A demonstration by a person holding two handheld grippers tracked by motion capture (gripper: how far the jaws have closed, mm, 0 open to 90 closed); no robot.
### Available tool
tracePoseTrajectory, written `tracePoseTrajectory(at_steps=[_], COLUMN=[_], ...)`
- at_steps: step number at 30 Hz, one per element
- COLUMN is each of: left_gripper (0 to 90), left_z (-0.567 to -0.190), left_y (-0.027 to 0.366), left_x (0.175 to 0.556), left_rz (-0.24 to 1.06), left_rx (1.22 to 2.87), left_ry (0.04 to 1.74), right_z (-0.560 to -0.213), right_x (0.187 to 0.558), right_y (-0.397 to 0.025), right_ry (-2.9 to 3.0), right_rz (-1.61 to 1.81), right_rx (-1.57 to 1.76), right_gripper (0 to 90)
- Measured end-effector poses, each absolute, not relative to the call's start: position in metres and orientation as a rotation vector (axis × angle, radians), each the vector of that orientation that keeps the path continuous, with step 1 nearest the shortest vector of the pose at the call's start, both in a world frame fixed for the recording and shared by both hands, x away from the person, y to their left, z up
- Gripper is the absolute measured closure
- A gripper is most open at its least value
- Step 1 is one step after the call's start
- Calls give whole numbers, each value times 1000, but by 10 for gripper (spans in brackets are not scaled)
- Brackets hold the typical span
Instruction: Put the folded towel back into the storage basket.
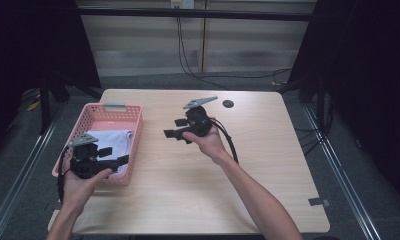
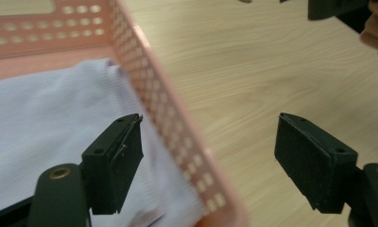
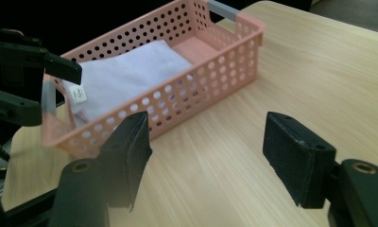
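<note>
Hovering over the near right wall of the pink basket [image 1: 135,116], the left gripper [image 1: 113,156] has its jaws spread wide and empty, one above the folded white cloth [image 1: 110,139] and the other out over the bare table [image 1: 248,165]. The cloth lies flat inside the basket, towards its near end, and the basket sits at the table's left edge. A small label [image 3: 77,94] shows at one corner of the cloth in the right gripper view. The right gripper [image 1: 176,128] is held up near the middle of the table, pointing at the basket, its jaws likewise wide with nothing between them.

Judging from this, the work is at the reach stage: the cloth has not been gripped. The next move likely calls for the left gripper to shift inward past the wall, dip until both jaws bracket a fold or edge, then close. Catching the perforated wall [image 2: 177,127] instead is the risk.
</note>
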State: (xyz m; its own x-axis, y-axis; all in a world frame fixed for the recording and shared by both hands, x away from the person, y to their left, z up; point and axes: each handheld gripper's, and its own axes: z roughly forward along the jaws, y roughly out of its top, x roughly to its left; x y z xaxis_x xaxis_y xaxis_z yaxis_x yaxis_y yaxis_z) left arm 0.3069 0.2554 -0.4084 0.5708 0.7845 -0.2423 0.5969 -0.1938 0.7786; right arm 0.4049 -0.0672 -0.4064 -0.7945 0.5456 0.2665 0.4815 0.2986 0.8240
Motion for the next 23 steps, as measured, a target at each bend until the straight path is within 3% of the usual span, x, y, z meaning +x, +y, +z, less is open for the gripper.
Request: tracePoseTrajectory(at_steps=[11,15,23], left_gripper=[229,316,271], left_z=[-433,-442,-468], left_y=[195,185,171], left_x=[278,259,241], left_rz=[225,202,174], left_rx=[1997,1999,2084], left_ry=[1043,1023,1021], right_z=[-421,-430,-453], right_x=[337,305,260], right_y=[-155,-187,-243], right_ry=[2426,2381,2309], right_rz=[1455,1390,1331], right_rx=[1027,1065,1196], right_gripper=[315,302,257])
